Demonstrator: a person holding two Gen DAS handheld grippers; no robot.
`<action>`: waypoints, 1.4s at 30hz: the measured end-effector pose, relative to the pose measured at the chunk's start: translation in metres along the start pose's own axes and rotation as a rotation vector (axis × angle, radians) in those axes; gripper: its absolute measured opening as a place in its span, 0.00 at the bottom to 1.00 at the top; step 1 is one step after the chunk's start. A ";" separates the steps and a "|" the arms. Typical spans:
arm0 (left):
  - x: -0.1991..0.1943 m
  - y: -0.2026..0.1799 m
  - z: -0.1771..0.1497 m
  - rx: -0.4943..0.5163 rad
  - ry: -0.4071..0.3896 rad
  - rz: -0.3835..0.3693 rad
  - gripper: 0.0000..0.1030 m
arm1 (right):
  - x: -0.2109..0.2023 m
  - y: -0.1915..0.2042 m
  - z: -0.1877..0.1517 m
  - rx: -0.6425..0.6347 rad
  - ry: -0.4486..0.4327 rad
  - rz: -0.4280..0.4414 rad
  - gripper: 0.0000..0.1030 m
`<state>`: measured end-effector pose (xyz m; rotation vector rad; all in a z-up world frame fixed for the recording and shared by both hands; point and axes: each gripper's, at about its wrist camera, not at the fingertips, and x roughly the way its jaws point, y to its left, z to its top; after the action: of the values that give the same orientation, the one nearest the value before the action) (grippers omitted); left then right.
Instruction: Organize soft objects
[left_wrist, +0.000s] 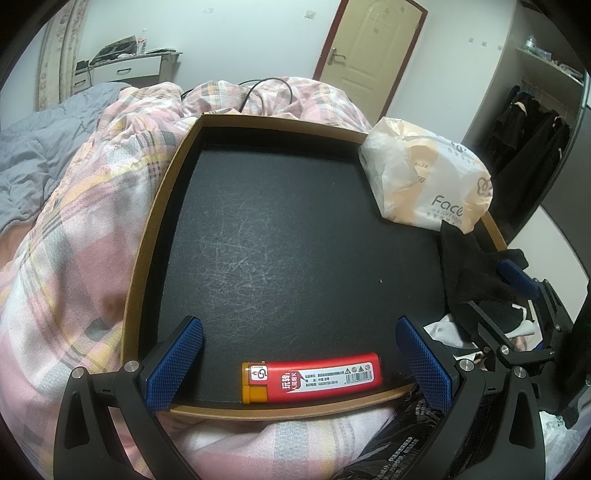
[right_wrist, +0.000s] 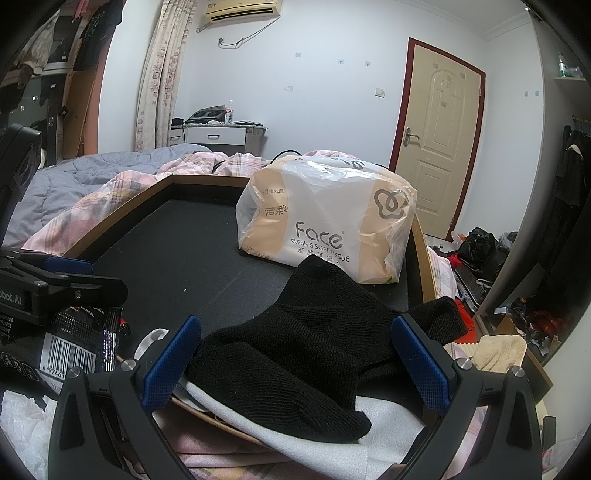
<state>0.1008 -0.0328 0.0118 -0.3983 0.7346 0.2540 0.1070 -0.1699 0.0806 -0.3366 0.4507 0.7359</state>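
Bedroom quilt (left_wrist: 74, 229) carries your tray (left_wrist: 162, 206); the tissue pack (right_wrist: 325, 218) stands in its far right corner; a lighter (left_wrist: 312, 376) lies by the near rim between your spread, empty left gripper (left_wrist: 299, 362); your right gripper (right_wrist: 295, 363) straddles the black sock (right_wrist: 295, 354) draped over the near edge, fingers parted, not clamped.

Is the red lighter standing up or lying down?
Lying down. The red lighter rests flat on its side on the tray's black floor by the near rim.
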 end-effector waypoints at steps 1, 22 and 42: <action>0.000 0.001 0.000 -0.001 0.001 -0.001 1.00 | 0.000 0.000 0.000 -0.001 0.000 -0.001 1.00; -0.087 -0.007 -0.029 0.008 -0.427 0.289 1.00 | -0.001 -0.004 0.000 0.021 -0.004 0.017 1.00; -0.106 -0.033 -0.044 0.101 -0.544 0.325 1.00 | -0.001 -0.004 0.000 0.022 -0.005 0.017 1.00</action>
<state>0.0104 -0.0904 0.0642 -0.0985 0.2697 0.6015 0.1085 -0.1734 0.0815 -0.3112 0.4572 0.7475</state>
